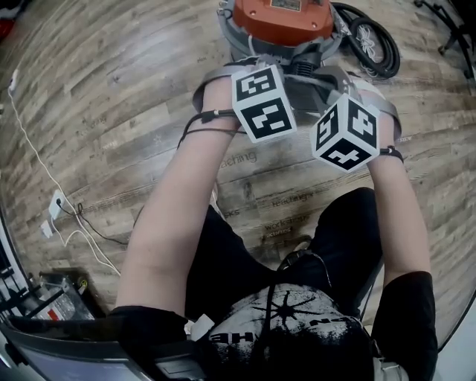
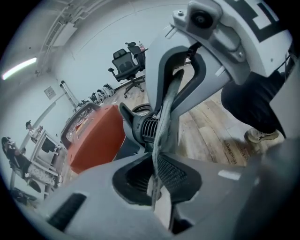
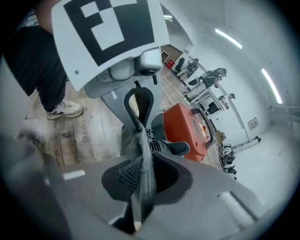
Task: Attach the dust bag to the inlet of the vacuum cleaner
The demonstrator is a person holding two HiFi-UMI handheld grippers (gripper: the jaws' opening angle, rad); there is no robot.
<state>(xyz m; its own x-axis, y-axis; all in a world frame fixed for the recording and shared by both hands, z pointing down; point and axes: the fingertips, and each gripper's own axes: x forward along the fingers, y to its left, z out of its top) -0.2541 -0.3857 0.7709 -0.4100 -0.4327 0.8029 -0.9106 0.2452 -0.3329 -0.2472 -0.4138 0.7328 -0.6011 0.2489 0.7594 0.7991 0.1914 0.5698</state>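
Note:
The vacuum cleaner (image 1: 281, 18) with an orange top stands on the wood floor at the top of the head view. A grey cloth dust bag (image 1: 309, 89) is stretched just in front of it, between my two grippers, whose marker cubes (image 1: 262, 100) hide the jaws from above. In the left gripper view my left gripper (image 2: 157, 180) is shut on the bag's edge (image 2: 165, 126), with the black ribbed inlet (image 2: 147, 131) right behind the cloth. My right gripper (image 3: 140, 180) is shut on the opposite edge (image 3: 139, 150), close to the same inlet (image 3: 166, 147).
A coiled black hose (image 1: 372, 41) lies right of the vacuum. A white cable and power strip (image 1: 56, 205) run along the floor at the left. An office chair (image 2: 126, 65) and racks stand further back. The person's shoe (image 2: 260, 136) rests near the bag.

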